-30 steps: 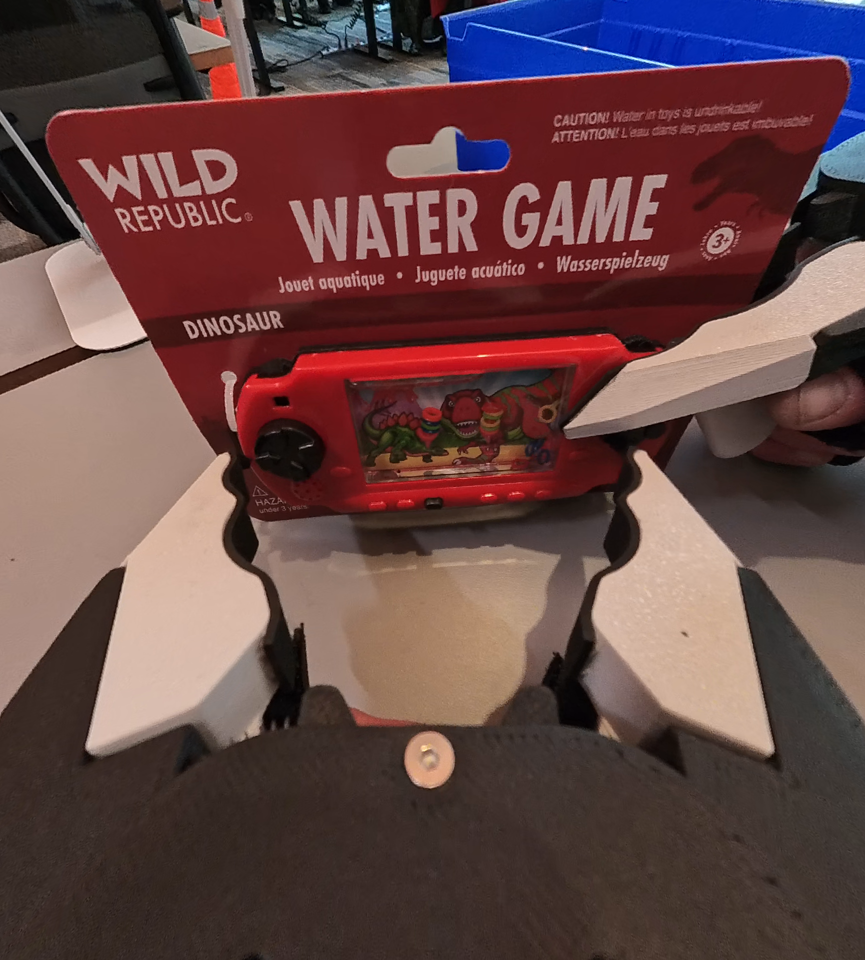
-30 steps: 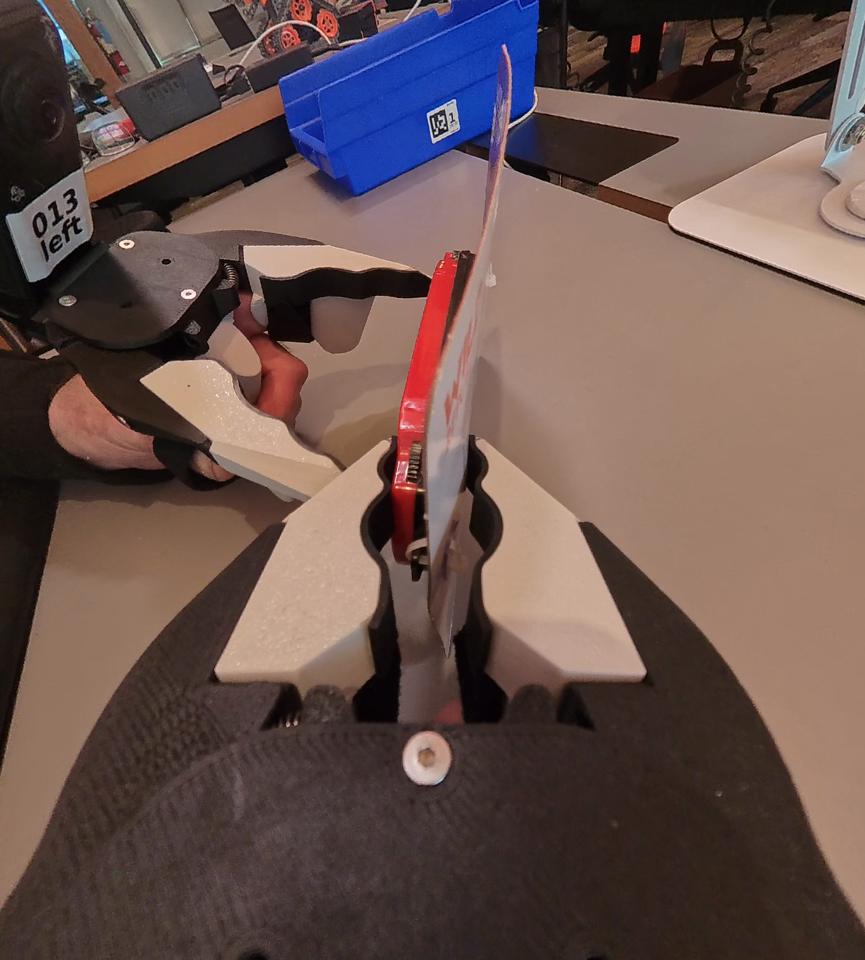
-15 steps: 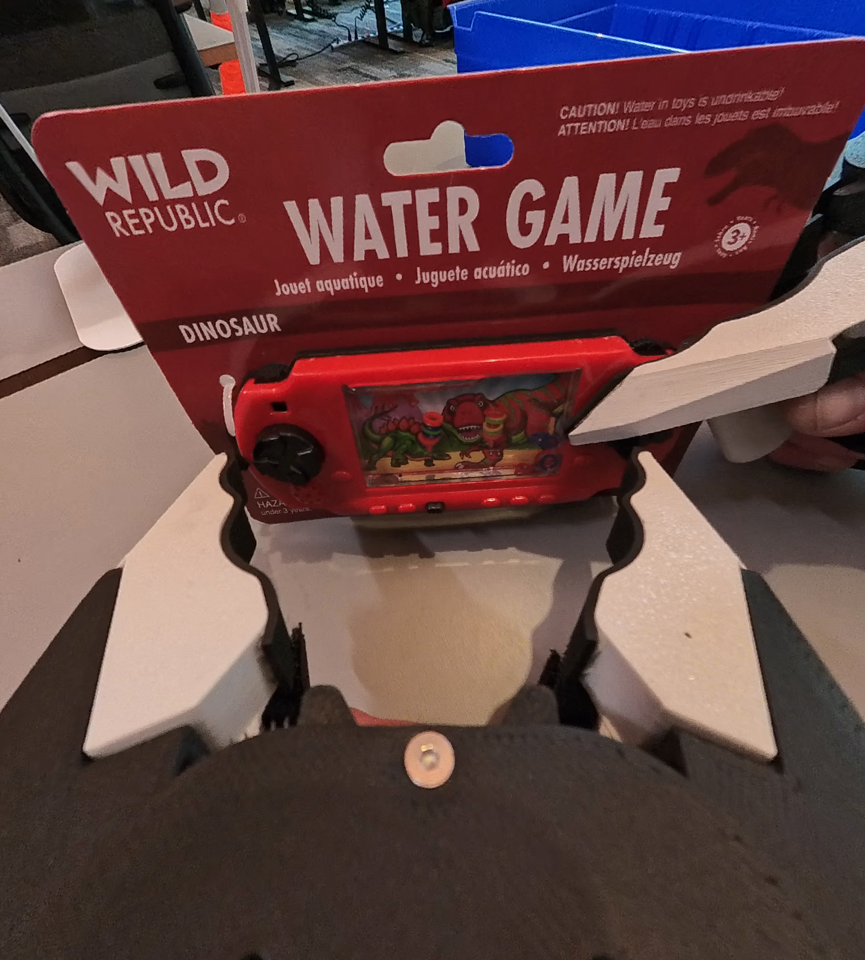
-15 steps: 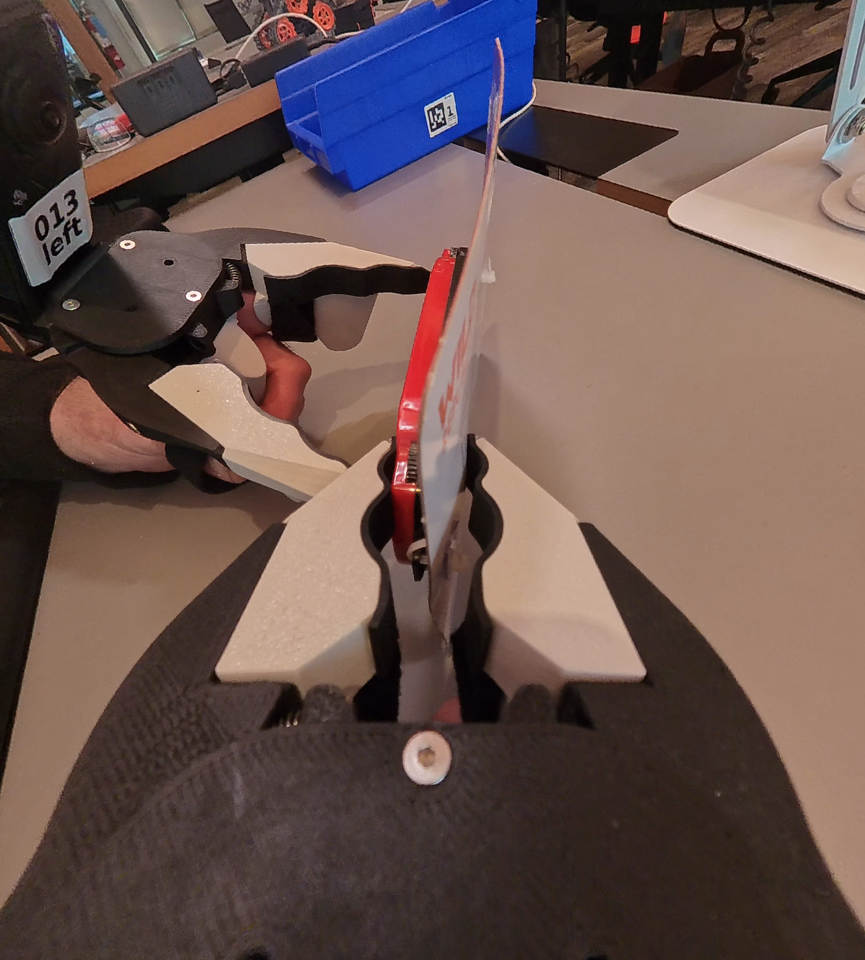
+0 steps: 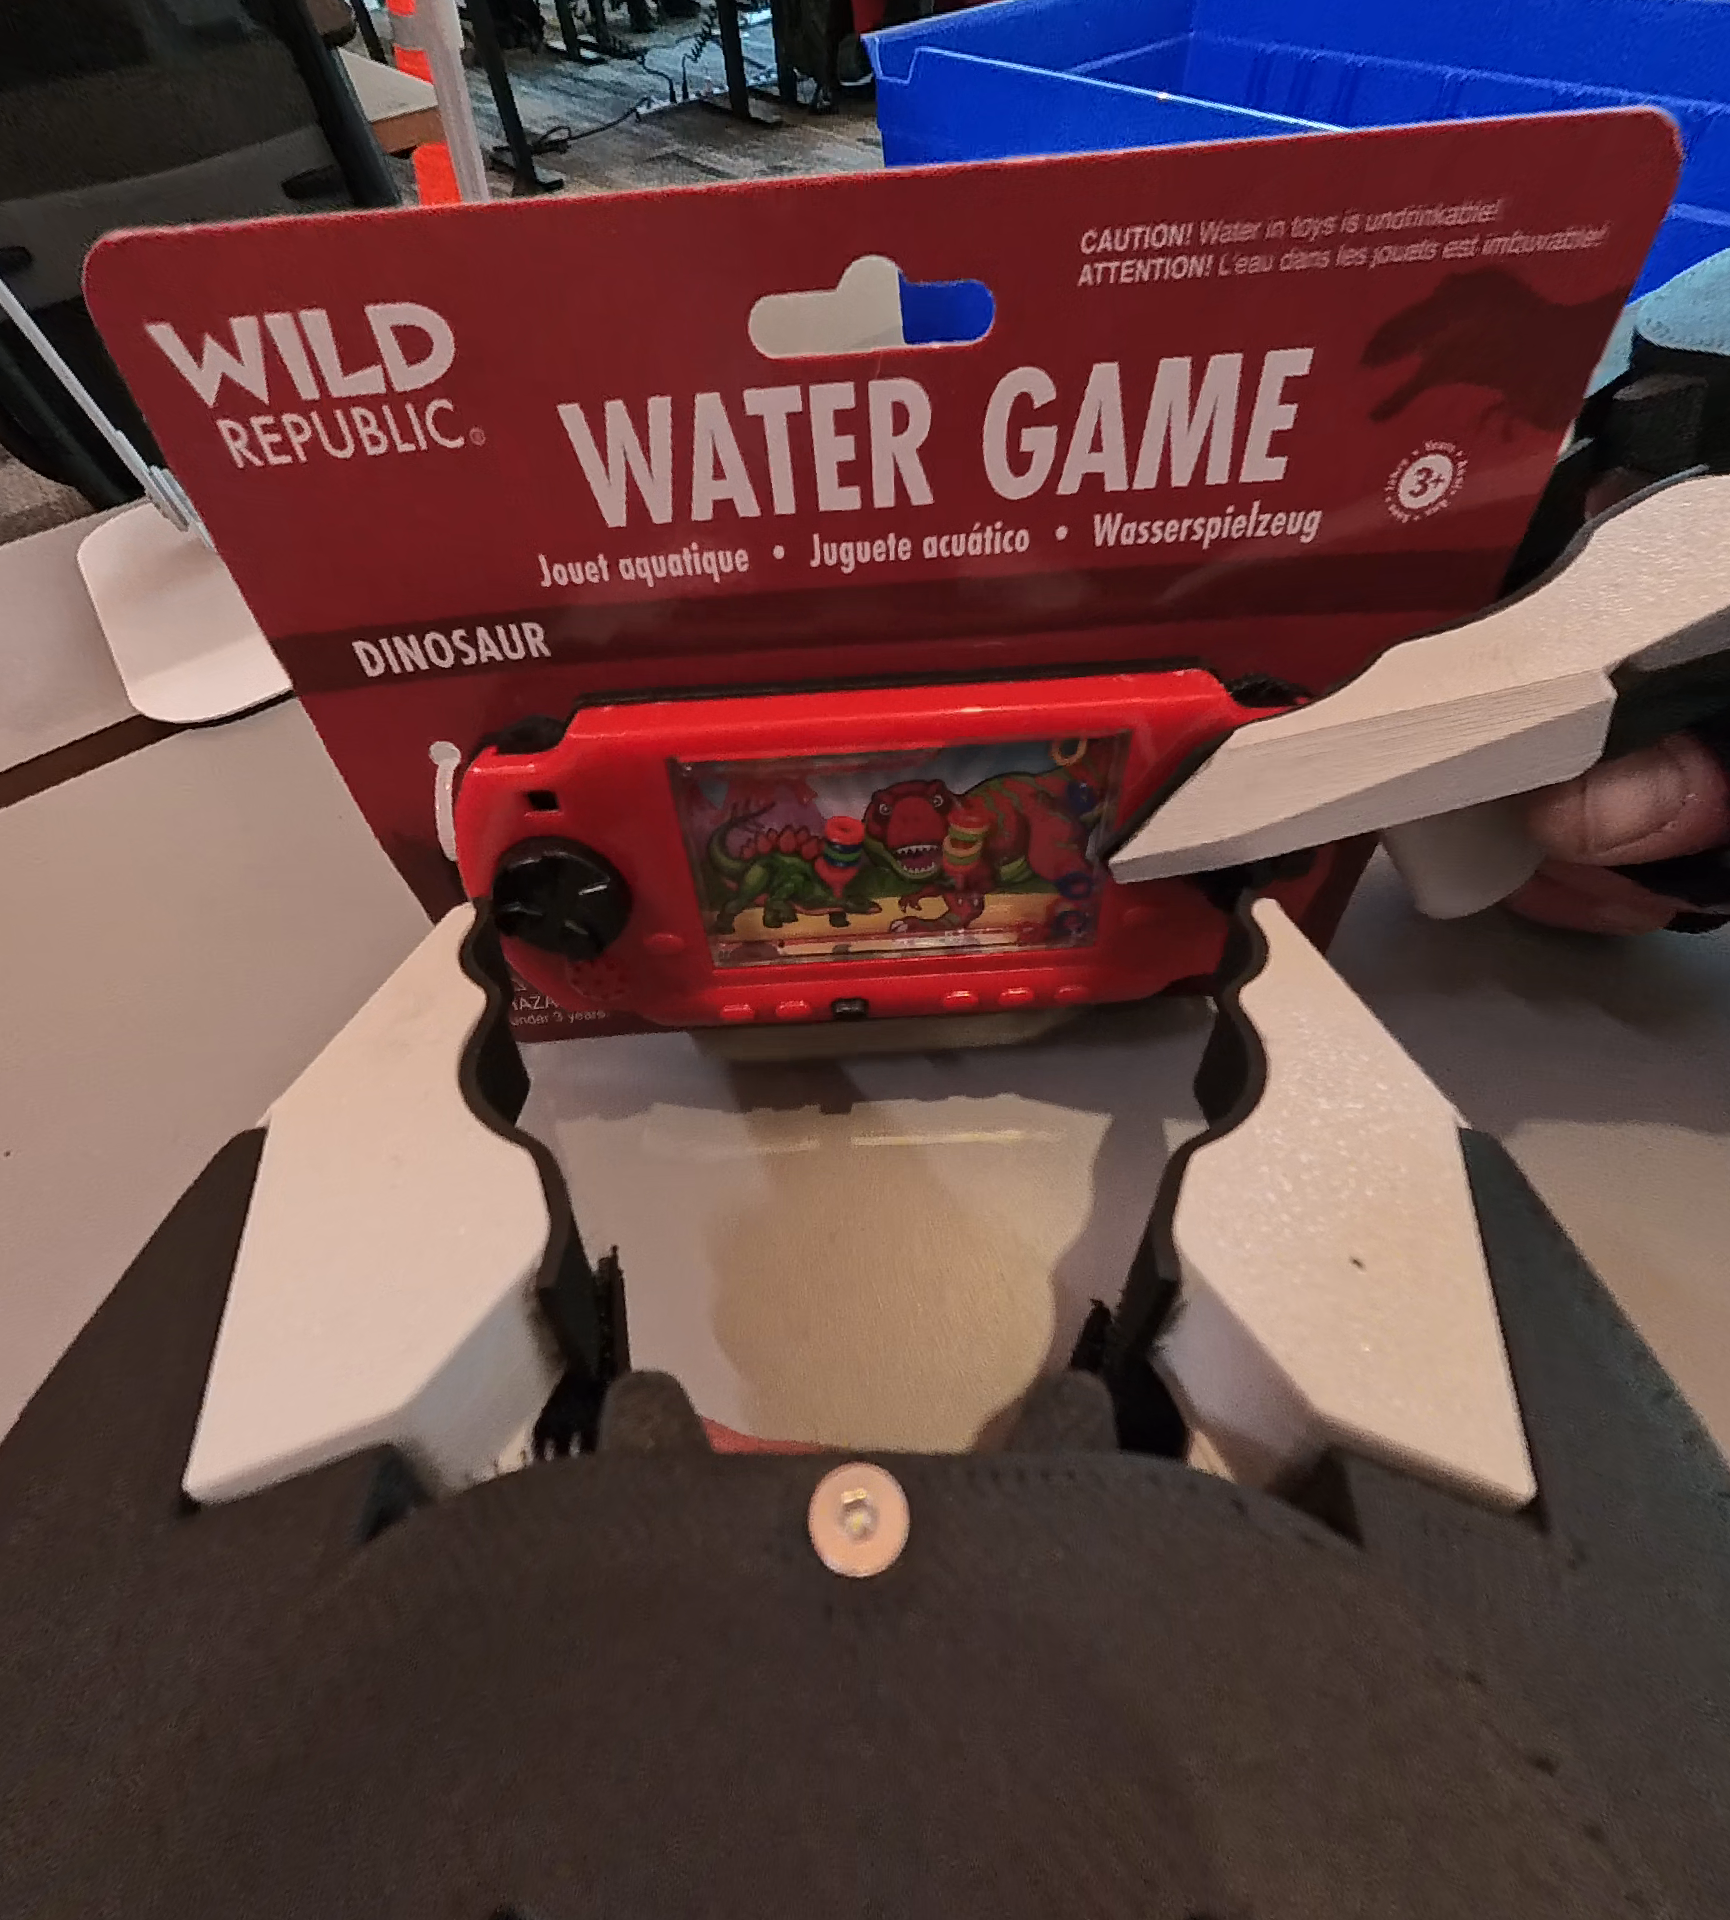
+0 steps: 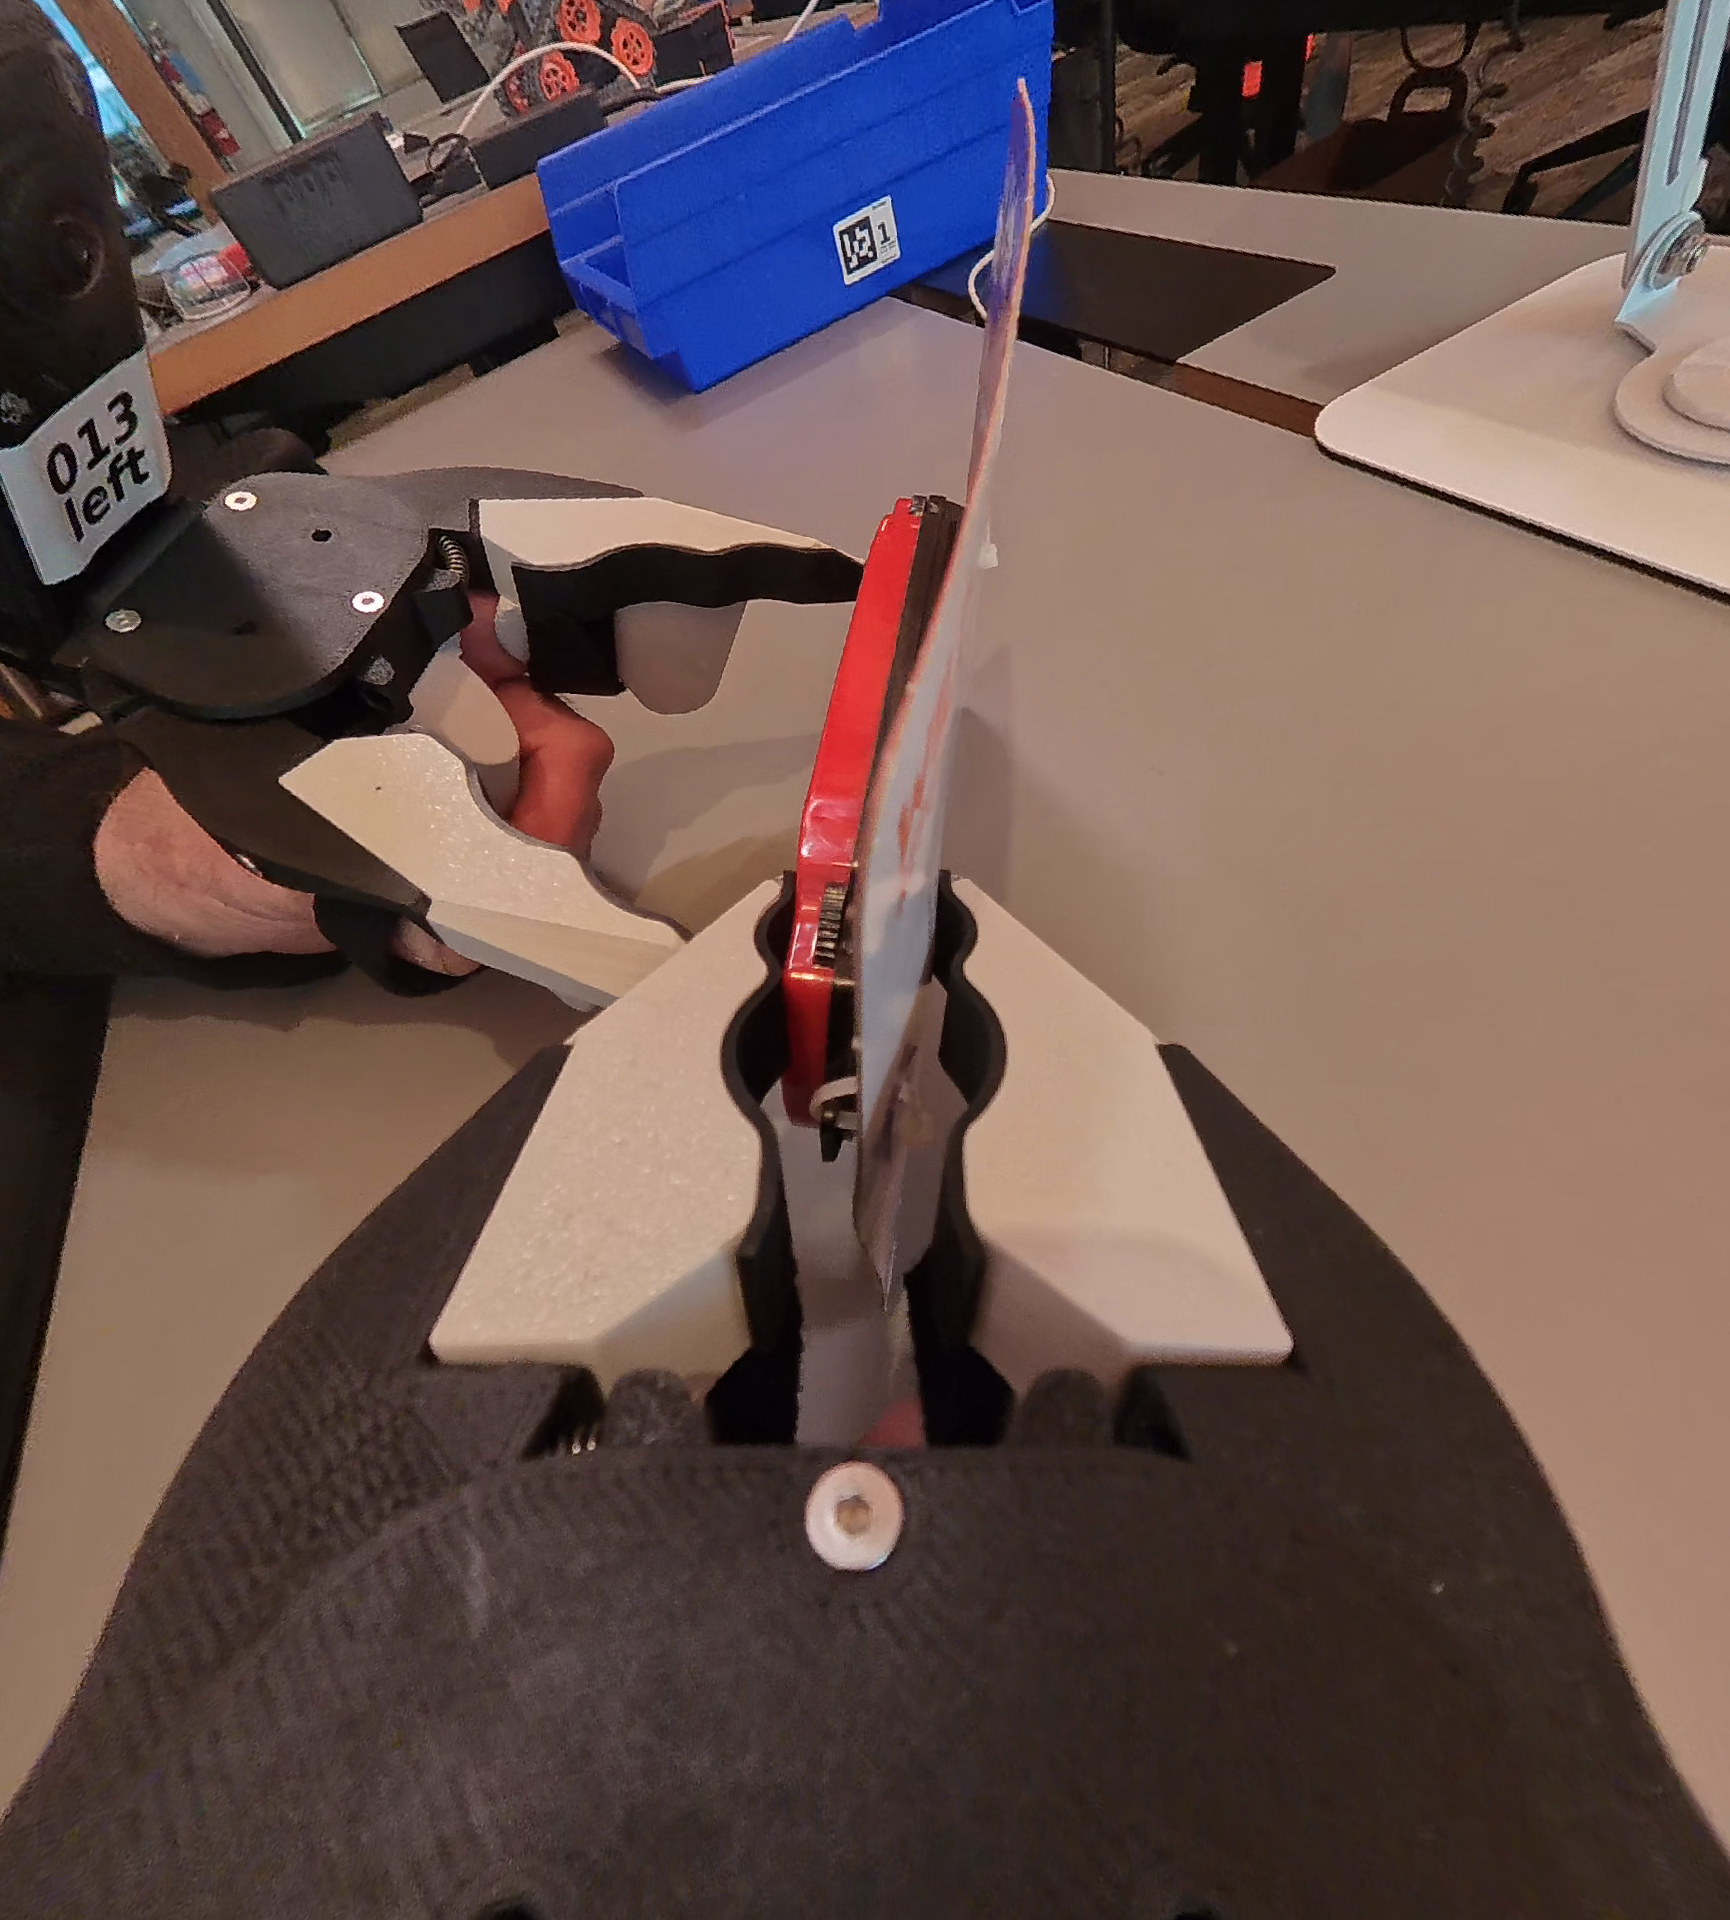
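A: Right gripper (image 6: 856, 914) first. Clamped on the near end of a red handheld toy (image 6: 845, 790) and its red backing card (image 6: 954, 727), both standing on edge, upright, card's near corner reaching down between the fingers.

B: Same from the left wrist view. Right gripper (image 5: 1193, 831) in from the right, white finger (image 5: 1360, 769) laid over the right end of the toy (image 5: 840, 852). Toy fixed low on the card (image 5: 840, 436), bottom edge just over the grey table (image 5: 113, 987); touching or not, can't tell.

A: Left gripper (image 5: 866, 925)?

B: Spread wide, nothing between the fingers, tips just at the toy's two lower corners, one each side. Contact with the toy unclear. Bare tabletop showing in the gap.

A: Agreed from the right view: left gripper (image 6: 767, 748) off to the left, fingers apart, facing the toy's front. Bare hand (image 6: 206, 894) in a dark sleeve behind it.

B: Surface: plain matte grey table (image 6: 1360, 883), dark seam farther back. White flat stand base (image 6: 1526, 457) far right with a pale upright post.

A: Far side: blue plastic bin (image 6: 736, 239) with a small square code sticker. Beyond that a wooden-edged bench with dark boxes, cables, orange-wheeled parts. Dark floor, table legs, an orange cone (image 5: 435, 125) far left.
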`<action>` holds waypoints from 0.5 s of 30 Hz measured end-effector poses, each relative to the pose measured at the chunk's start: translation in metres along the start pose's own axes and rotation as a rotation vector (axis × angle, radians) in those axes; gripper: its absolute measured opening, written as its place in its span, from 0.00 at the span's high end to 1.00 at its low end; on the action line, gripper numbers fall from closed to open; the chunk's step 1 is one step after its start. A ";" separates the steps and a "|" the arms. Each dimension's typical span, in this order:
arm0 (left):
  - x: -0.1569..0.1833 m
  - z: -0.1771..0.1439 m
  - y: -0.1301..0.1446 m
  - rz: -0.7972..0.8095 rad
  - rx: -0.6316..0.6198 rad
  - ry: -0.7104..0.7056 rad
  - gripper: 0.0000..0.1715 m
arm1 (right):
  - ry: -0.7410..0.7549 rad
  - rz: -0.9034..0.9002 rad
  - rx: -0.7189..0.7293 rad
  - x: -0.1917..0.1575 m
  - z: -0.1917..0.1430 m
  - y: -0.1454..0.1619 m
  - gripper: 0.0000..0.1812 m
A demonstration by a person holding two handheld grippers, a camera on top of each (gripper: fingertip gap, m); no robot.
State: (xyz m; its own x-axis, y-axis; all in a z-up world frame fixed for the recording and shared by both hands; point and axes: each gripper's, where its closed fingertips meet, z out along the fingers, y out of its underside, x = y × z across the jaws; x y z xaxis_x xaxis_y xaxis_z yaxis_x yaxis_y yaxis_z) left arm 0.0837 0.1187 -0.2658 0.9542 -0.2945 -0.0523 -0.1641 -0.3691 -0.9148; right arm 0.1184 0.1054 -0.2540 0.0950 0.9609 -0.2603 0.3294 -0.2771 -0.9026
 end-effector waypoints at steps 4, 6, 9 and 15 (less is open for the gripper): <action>-0.001 -0.003 0.000 -0.005 0.004 -0.006 0.25 | -0.007 -0.002 -0.001 -0.001 0.000 0.000 0.88; -0.001 -0.003 0.000 -0.007 0.006 -0.008 0.26 | -0.008 0.000 0.001 -0.001 0.000 0.000 0.88; 0.000 -0.005 0.001 -0.003 0.006 -0.006 0.26 | -0.012 0.002 0.003 -0.001 0.000 0.000 0.88; -0.002 -0.011 0.001 -0.002 0.023 -0.009 0.31 | -0.017 0.009 0.007 -0.001 0.001 0.000 0.88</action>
State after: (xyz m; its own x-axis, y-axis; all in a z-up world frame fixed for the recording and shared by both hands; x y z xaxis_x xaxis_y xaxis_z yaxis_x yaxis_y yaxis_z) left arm 0.0789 0.1094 -0.2620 0.9567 -0.2859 -0.0537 -0.1562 -0.3491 -0.9240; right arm 0.1175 0.1043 -0.2537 0.0816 0.9582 -0.2742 0.3216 -0.2857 -0.9027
